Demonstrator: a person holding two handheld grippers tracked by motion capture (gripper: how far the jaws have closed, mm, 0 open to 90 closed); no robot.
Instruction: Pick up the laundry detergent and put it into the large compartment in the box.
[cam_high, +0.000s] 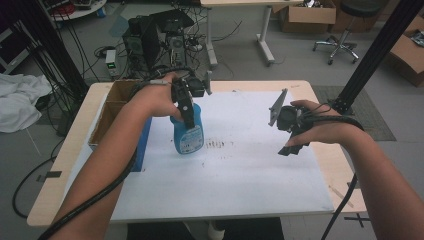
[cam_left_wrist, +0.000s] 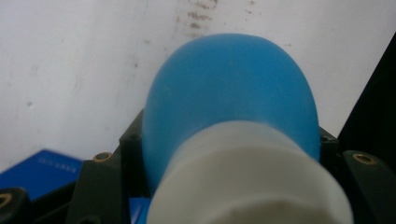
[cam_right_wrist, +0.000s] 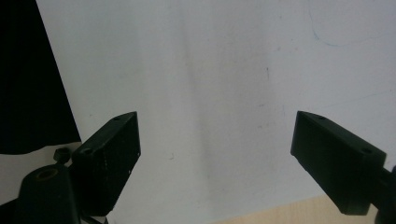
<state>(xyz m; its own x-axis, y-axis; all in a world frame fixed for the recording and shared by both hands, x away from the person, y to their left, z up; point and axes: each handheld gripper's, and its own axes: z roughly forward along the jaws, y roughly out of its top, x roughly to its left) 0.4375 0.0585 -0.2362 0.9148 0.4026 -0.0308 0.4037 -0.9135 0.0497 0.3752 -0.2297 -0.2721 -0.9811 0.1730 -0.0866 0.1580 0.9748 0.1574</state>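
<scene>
High view shows the left gripper (cam_high: 188, 111) coming down from above onto a blue bottle (cam_high: 188, 136) that stands upright on the white sheet (cam_high: 240, 185) covering the table (cam_high: 60, 170), just beside a cardboard box (cam_high: 111, 114) at the table's left edge. Left gripper view looks straight down along the bottle (cam_left_wrist: 231, 93), whose white neck (cam_left_wrist: 247, 182) rises between the two black jaws; the jaws sit pressed against either side of it, so this tool pinches the bottle near its top. Right gripper (cam_high: 289, 131) hangs over bare sheet, well apart from the bottle, and the right gripper view shows its jaws spread wide with nothing between them and only white sheet (cam_right_wrist: 210, 70) beneath. The step in hand looks like carrying or placing the bottle with the left tool alone. To do it well, I judge the grip should stay firm on the neck, since the smooth rounded shoulder below gives little purchase and the body may swing if the hand tilts. Keep the bottle vertical, move it slowly, and set its base flat on the sheet before easing the jaws. Watch the box wall and the trailing cable (cam_high: 95, 200) on the left, as either could nudge the bottle. The right tool can steady the body if it starts to lean.
</scene>
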